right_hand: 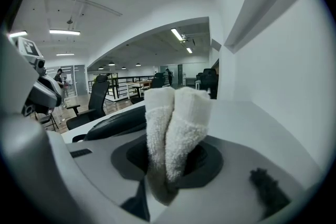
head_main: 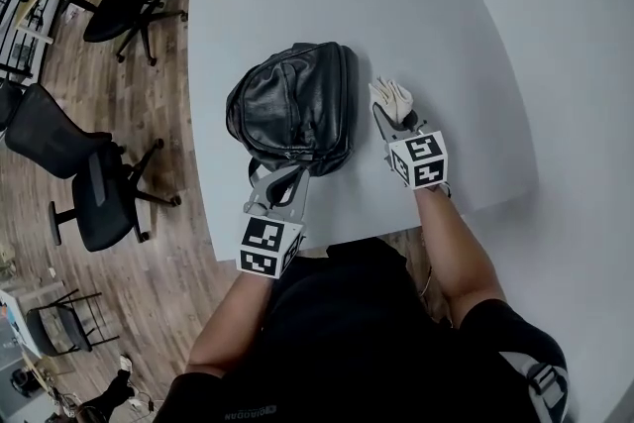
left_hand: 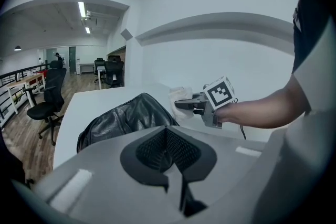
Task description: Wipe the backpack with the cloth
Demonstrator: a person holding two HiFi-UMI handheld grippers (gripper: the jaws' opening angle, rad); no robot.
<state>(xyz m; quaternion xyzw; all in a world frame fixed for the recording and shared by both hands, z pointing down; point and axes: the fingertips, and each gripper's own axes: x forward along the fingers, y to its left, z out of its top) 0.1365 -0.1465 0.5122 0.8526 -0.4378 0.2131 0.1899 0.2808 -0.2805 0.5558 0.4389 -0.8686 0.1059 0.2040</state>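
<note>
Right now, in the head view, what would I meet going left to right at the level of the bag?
Black office chair → black backpack → white cloth, pinched in the right hand-held gripper.

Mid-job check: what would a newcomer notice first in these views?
The black backpack lying in the middle of the white table catches the eye first. Just to its right, the right gripper is shut on a folded white cloth, not yet on the backpack. The left gripper sits at the backpack's near edge, jaws together.
</note>
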